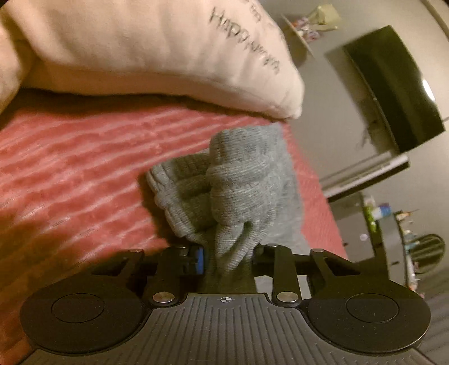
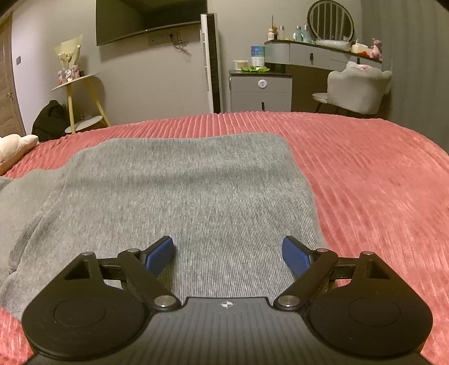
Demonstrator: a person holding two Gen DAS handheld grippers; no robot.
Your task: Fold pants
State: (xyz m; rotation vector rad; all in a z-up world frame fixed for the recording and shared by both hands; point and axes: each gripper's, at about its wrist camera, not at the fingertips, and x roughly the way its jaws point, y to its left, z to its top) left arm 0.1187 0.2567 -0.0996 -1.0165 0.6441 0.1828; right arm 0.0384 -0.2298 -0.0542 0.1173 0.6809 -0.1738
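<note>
Grey knit pants (image 2: 179,193) lie spread flat on a pink ribbed bedspread (image 2: 364,179) in the right wrist view. My right gripper (image 2: 228,254) stands open just above the near part of the cloth, nothing between its blue pads (image 2: 294,257). In the left wrist view a bunched end of the same grey pants (image 1: 238,191) rises from the bedspread (image 1: 70,168). My left gripper (image 1: 228,257) is shut on a fold of that cloth, which fills the narrow gap between its fingers. Only the left blue pad (image 1: 198,258) shows.
A cream pillow with dark lettering (image 1: 140,47) lies on the bed beyond the bunched cloth. The bed's edge (image 1: 317,182) runs close on the right of the pants. Past the bed stand a wall television (image 2: 151,19), a yellow side table (image 2: 75,95), a grey cabinet (image 2: 261,89) and a padded chair (image 2: 356,89).
</note>
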